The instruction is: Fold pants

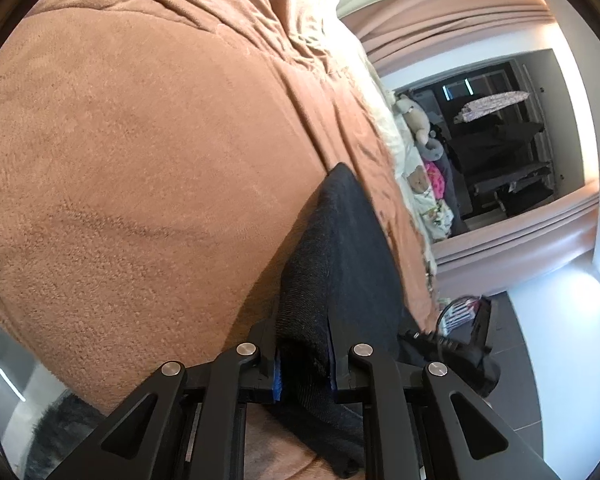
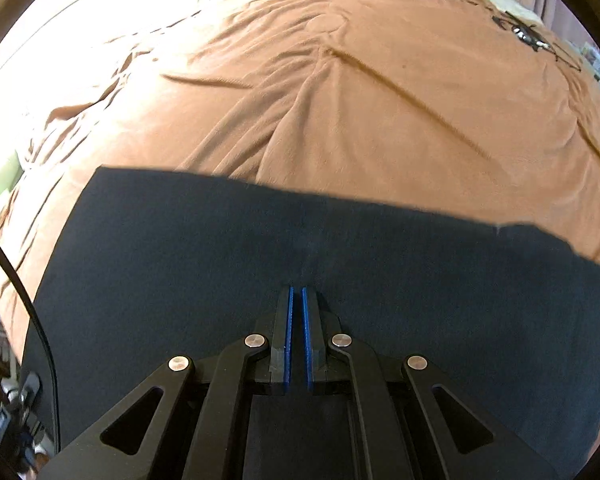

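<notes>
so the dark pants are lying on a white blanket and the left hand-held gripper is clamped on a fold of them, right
Not quite: the blanket is orange-brown, not white, as the right wrist view shows. The rest holds: the left hand-held gripper is clamped on a fold of the dark pants.

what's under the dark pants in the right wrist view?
The pants lie spread on a brown fleece blanket, which shows beyond their far edge and at both sides. Whatever sits directly beneath the fabric is covered. The shut right gripper points down over them.
</notes>
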